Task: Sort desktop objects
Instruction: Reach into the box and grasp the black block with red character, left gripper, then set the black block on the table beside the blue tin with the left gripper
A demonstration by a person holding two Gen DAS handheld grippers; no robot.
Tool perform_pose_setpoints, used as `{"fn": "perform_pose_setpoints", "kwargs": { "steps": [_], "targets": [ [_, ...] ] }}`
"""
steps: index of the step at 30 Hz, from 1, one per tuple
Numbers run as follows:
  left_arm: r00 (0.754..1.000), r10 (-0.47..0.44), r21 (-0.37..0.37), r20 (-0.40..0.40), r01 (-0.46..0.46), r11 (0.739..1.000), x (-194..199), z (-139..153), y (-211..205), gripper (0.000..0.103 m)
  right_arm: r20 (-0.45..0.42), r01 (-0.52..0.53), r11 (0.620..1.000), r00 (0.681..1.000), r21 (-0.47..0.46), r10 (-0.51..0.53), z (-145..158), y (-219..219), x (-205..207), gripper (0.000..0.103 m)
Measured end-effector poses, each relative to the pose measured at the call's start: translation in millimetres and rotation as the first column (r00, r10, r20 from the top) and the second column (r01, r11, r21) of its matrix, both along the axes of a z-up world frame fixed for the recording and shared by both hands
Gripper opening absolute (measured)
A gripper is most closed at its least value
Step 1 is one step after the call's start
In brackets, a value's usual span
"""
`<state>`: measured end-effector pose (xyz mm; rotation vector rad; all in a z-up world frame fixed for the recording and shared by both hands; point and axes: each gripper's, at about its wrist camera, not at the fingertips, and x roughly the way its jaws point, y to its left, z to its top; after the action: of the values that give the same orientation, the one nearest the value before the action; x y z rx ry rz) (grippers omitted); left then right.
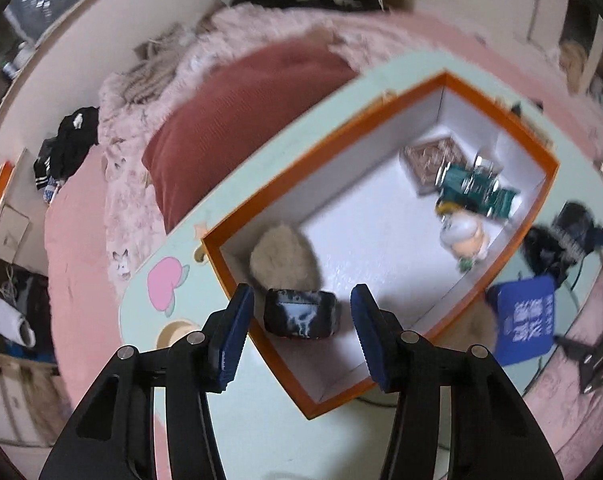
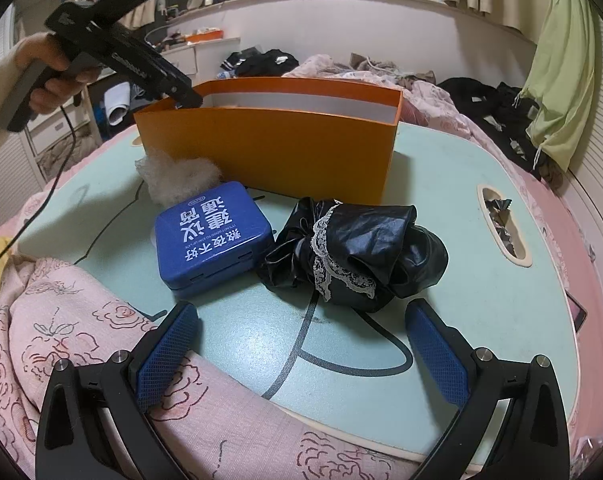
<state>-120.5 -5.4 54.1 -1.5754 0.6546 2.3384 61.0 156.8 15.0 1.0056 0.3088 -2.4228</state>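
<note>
Roughly by size, largest first:
Bed: pink quilt (image 2: 61, 300) with rose print lies all round the worktop; a dark red cushion (image 1: 237, 120) sits behind it in the left wrist view.
Worktop: pale green board (image 2: 461, 280) with dark cartoon lines and a slot handle at its right edge.
Orange box (image 2: 269, 148): stands open-topped on the far half of the worktop, white inside.
Box contents: a beige fluffy ball (image 1: 281, 260) in the near corner, a small black block with white marbling (image 1: 300, 314) just beside it, a little figurine (image 1: 463, 236), green packets (image 1: 477, 190) and a patterned brown card (image 1: 429, 160) toward the far corner.
Black bundle (image 2: 357, 252): shiny black material trimmed with white lace, on the worktop in front of the box, just beside the tin.
Blue tin (image 2: 213, 236): flat, white lettering on the lid, left of the bundle, touching a tuft of white fluff (image 2: 177, 176) behind it.
Left tool (image 1: 301, 340): held by a hand (image 2: 49, 76) above the box's left corner, pointing steeply down; its pads stand apart with the black block seen between them, untouched; nothing pinched.
Right tool (image 2: 301, 360): hovers low over the near edge of the worktop, fingers spread wide and empty, the bundle just ahead of them.
</note>
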Motion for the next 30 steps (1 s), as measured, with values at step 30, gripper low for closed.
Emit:
{"fn": "perform_pose_setpoints", "kwargs": {
  "steps": [30],
  "targets": [
    [0.932,0.281,0.484,-0.227,-0.142,0.863,131,31,-40,0.041,-0.002,0.001,1.0,1.0,-0.003,-0.001,1,-2,0,0.103]
  ]
}}
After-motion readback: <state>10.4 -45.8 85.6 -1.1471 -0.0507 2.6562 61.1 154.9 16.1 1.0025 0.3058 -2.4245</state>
